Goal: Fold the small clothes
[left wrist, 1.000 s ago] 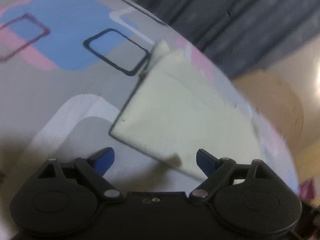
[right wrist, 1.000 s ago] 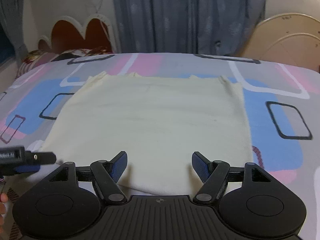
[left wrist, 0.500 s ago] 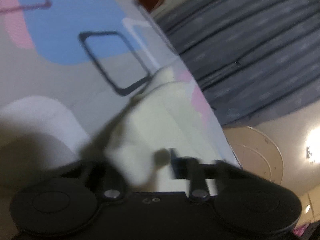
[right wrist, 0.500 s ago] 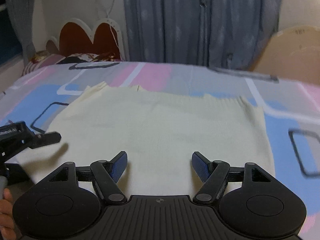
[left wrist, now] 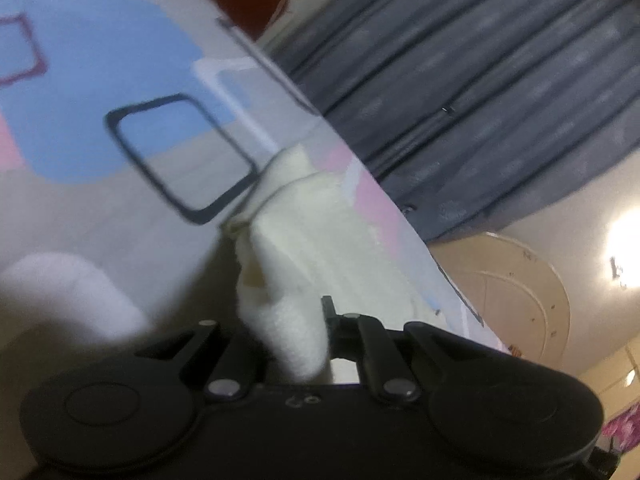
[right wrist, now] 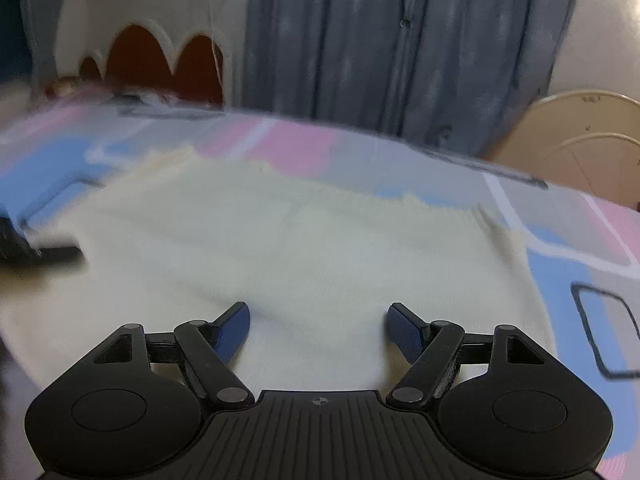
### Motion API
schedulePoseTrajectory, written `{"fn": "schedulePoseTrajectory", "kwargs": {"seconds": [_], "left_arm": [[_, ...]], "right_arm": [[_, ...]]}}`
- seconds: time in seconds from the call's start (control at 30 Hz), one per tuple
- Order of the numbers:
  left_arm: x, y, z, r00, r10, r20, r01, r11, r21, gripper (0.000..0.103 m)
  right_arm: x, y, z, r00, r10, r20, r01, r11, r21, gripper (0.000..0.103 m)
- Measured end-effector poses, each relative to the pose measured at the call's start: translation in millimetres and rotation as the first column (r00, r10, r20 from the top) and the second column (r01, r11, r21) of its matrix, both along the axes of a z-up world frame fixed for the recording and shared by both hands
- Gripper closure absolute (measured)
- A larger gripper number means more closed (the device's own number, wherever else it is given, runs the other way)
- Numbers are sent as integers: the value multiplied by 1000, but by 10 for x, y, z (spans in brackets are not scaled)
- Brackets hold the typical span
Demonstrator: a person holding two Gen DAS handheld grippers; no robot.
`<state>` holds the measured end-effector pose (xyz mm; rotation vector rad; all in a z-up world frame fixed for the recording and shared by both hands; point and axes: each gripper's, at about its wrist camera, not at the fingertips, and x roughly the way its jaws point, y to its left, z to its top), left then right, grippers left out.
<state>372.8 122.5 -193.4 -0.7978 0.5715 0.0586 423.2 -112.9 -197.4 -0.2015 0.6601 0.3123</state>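
Fabric of the cream garment [left wrist: 296, 280] bunches between the clamped left gripper [left wrist: 296, 336]. Right wrist view: garment [right wrist: 304, 248] lies flat on the patterned bedsheet [right wrist: 560, 280], right gripper [right wrist: 318, 320] spread above its near edge; no fold made yet.

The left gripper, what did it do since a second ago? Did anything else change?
The left gripper shut on the near corner of the cream cloth and bunched it up. The right gripper dipped closer to the cloth, jaws opening slightly, holding nothing. The cloth stays spread on the bedsheet.
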Motion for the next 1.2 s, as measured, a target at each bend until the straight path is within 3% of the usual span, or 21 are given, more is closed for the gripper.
{"fn": "schedulePoseTrajectory", "kwargs": {"seconds": [0.07, 0.13, 0.33, 0.4, 0.57, 0.7, 0.83, 0.9, 1.1, 1.2], "left_arm": [[18, -51, 86, 1000, -15, 18, 14, 1000, 24, 97], [38, -125, 198, 998, -42, 49, 40, 998, 52, 97], [194, -545, 500, 974, -194, 118, 175, 972, 155, 97], [250, -738, 558, 960, -247, 131, 220, 957, 191, 97], [367, -1293, 591, 909, -393, 137, 355, 904, 240, 97], [393, -1830, 484, 839, -534, 103, 489, 825, 284, 97], [375, -2291, 189, 781, -625, -8, 593, 736, 327, 95], [369, -2393, 28, 774, -628, -77, 614, 717, 329, 94], [189, -2449, 22, 742, -665, -86, 642, 669, 375, 70], [97, -2449, 105, 710, -699, -89, 676, 641, 364, 56]], "right_arm": [[40, -21, 52, 1000, 3, -30, -3, 1000, 19, 28], [68, -158, 131, 999, -14, -52, 20, 993, 117, 28], [61, -654, 234, 989, -59, -137, 104, 932, 348, 28], [30, -844, 276, 986, -89, -140, 136, 916, 376, 28], [-65, -1369, 433, 973, -177, -147, 223, 885, 409, 28], [-207, -1812, 483, 950, -274, -147, 311, 855, 415, 28], [-336, -2156, 493, 925, -345, -161, 381, 831, 405, 28], [-383, -2270, 486, 915, -366, -170, 403, 820, 406, 28], [-464, -2352, 579, 925, -335, -181, 380, 788, 484, 28], [-411, -2248, 633, 942, -277, -191, 336, 778, 531, 28]]}}
